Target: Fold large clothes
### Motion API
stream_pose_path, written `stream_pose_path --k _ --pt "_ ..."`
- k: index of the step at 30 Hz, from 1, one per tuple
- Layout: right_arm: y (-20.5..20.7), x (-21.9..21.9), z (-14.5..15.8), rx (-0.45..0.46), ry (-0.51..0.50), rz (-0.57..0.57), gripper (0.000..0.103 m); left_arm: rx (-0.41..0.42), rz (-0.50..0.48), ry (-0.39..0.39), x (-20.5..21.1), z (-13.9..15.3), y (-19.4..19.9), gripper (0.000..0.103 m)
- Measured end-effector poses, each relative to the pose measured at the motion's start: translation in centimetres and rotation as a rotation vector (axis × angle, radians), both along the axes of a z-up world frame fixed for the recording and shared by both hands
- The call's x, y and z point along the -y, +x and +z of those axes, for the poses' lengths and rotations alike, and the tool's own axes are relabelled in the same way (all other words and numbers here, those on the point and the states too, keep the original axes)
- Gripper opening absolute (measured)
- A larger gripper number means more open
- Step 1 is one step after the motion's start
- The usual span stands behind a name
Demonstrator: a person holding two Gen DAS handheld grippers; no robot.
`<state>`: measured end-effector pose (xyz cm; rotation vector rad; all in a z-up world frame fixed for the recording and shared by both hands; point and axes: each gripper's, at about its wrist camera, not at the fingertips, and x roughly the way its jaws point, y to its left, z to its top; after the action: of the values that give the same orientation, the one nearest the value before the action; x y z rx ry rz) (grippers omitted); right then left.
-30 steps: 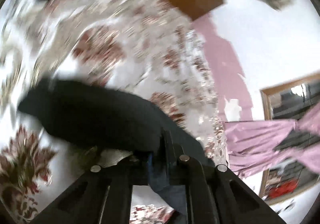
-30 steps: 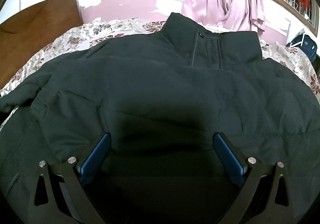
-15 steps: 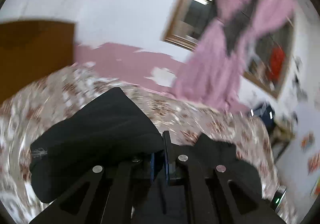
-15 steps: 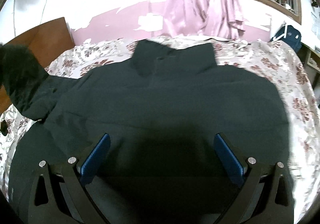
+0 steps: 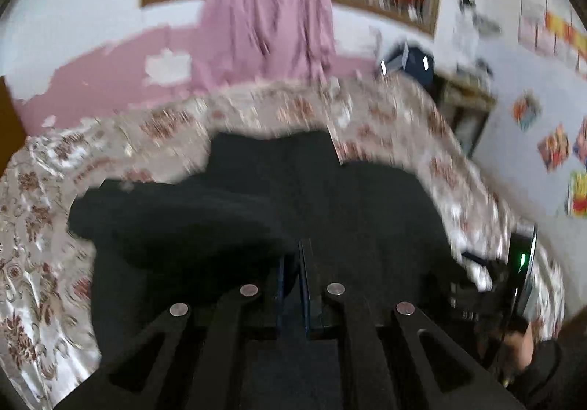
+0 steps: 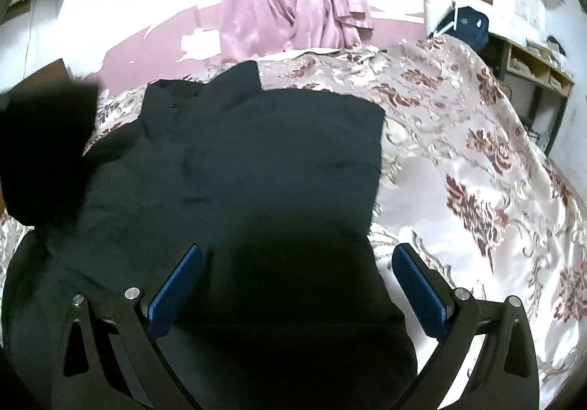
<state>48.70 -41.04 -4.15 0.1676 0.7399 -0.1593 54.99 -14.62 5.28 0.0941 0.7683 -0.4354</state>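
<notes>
Left gripper is carrying a sleeve across the jacket.

The left gripper [image 5: 291, 274] is pinching the bulky black sleeve [image 5: 176, 223] with its jaws nearly closed. The puffy black jacket [image 6: 234, 168] is lying flat on the floral satin bedspread [image 6: 477, 160], collar toward the far wall. The right gripper [image 6: 297, 285] is hovering above the hem, spread wide and holding nothing; the left is nearer the fold.

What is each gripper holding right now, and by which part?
The left gripper is shut on the black jacket's sleeve, near its end. The right gripper is open, holding nothing.
</notes>
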Motion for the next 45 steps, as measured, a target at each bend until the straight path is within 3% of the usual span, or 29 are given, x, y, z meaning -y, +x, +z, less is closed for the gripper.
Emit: stream_pose_path --k 7,9,11,13,19,22,29,32,36,39,42,45 --pt "0.1 0.4 -2.7 -0.022 0.044 -0.004 0.101 -0.119 -0.123 0.116 2.6 -4.6 -2.6 0.012" --pt "0.1 0.3 -2.9 -0.025 0.039 -0.003 0.101 -0.165 -0.162 0.090 2.2 -5.6 -3.2 0.031" --pt "-0.1 0.0 -3.0 -0.029 0.031 0.000 0.101 -0.174 -0.188 0.053 1.5 -6.2 -4.2 0.068" --pt "0.0 -0.1 -3.2 -0.037 0.023 0.006 0.101 -0.143 -0.197 0.046 0.9 -6.3 -5.2 0.081" --pt "-0.4 -1.6 -2.9 -0.045 -0.025 0.014 0.101 -0.139 -0.197 -0.012 -3.2 -6.5 -8.2 0.084" --pt "-0.8 -2.8 -2.2 -0.030 -0.068 0.027 0.101 -0.162 -0.106 -0.052 -6.6 -6.6 -8.8 0.085" --pt "-2.0 -8.7 1.2 0.058 -0.245 0.112 0.102 -0.165 0.229 -0.081 -15.9 -6.6 -8.0 0.086" --pt "-2.1 -11.3 2.4 0.091 -0.291 0.148 0.102 -0.176 0.351 -0.131 -19.0 -6.7 -6.9 0.086" --pt "-2.9 -14.1 3.2 0.140 -0.377 0.106 0.102 -0.180 0.415 -0.150 -21.4 -6.8 -5.4 0.086" --pt "-4.8 -17.6 4.4 0.224 -0.496 0.100 0.102 -0.177 0.436 -0.158 -22.1 -6.9 -4.3 0.086" --pt "-6.0 -22.0 5.1 0.284 -0.529 0.271 0.102 -0.180 0.450 -0.180 -22.8 -7.0 -2.8 0.086" --pt "-5.4 -25.7 5.0 0.277 -0.537 0.428 0.102 -0.175 0.470 -0.220 -23.5 -6.9 -1.0 0.086"
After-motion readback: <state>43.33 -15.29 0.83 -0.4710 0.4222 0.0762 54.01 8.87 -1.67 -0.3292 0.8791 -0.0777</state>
